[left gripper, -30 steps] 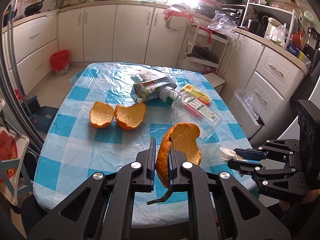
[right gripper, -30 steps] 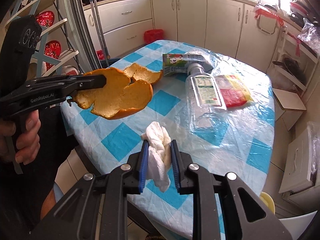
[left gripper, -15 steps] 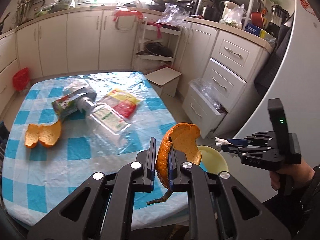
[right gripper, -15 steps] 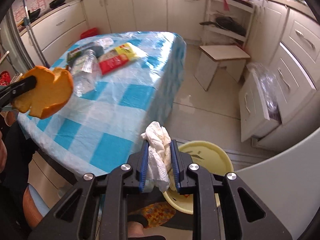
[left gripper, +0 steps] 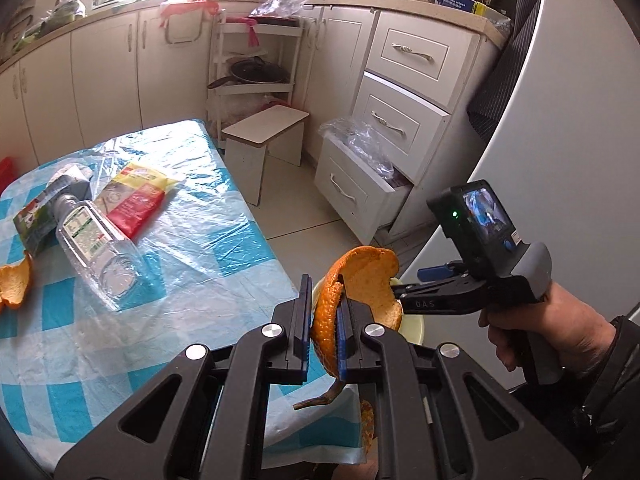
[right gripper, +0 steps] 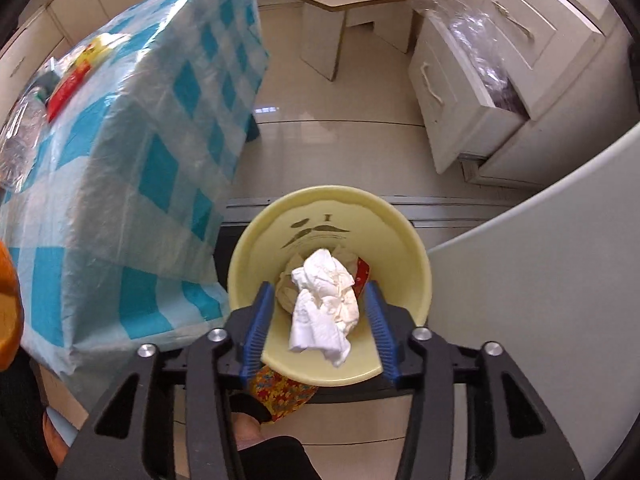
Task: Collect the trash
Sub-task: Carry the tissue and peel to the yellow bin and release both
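The right gripper hangs over a yellow bin on the floor, its jaws wide apart. A crumpled white tissue sits between them, touching neither pad, and appears to be dropping into or lying on the trash already in the bin. The left gripper has its jaws clamped on a large piece of orange peel, held near the bench's right edge, above the bin side.

Risks, as a judgement: the peel is gripped at one thin edge and curls well beyond the jaws, so it could tear or slip, falling on the floor. The right gripper occupies the space over the bin; if the peel is brought in before it clears, the two tools may knock together. A release too near the bench could leave the peel on the tablecloth edge rather than in the bin.

On the bench to the left lie a clear plastic bottle, a red and yellow wrapper, a carton and more peel. Further off stand a small stool and an open drawer stuffed with plastic bags.
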`<state>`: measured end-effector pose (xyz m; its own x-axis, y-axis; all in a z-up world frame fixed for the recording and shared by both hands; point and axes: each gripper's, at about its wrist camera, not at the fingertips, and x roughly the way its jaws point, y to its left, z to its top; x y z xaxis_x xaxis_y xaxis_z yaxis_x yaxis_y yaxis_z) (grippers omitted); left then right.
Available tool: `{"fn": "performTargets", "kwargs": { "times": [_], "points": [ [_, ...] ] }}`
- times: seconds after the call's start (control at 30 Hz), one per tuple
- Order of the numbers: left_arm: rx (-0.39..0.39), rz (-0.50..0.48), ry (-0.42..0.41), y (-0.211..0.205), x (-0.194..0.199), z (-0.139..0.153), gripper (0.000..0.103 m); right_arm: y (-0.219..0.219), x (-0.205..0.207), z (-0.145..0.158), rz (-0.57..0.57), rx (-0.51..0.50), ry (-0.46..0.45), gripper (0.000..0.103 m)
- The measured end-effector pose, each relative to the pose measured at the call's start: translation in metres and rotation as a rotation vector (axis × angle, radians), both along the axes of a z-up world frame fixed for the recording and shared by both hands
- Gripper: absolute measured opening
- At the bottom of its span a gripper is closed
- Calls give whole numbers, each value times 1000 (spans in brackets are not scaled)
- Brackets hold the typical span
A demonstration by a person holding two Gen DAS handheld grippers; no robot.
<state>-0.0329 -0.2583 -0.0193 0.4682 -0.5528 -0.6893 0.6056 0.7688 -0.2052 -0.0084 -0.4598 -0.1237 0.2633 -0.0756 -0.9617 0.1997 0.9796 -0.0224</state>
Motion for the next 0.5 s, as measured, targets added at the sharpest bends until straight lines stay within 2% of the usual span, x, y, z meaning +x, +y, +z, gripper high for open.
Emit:
{"fn": "performTargets", "kwargs": {
  "times": [0.03,0.13,0.2,0.33,0.43,0.5],
  "points": [
    [3,-7,3,-5,1,-2,9,-6,0,4,-37,-11,-12,51],
    [11,-24,13,-18,4,-9,9,-23,-5,20,-118,45,-86,52],
    [14,-33,24,-27,7,-15,9,-31,-10,34,-166,41,-152,56],
    [27,-50,55,-47,12,-32,9,-47,-23,70,-261,18,-332,69],
    [46,-59,84,-64,15,-48,9,-58,-33,93,-318,20,-464,73],
    [54,-61,102,-75,17,-56,9,-64,-35,103,-336,24,-521,73]
  ]
}}
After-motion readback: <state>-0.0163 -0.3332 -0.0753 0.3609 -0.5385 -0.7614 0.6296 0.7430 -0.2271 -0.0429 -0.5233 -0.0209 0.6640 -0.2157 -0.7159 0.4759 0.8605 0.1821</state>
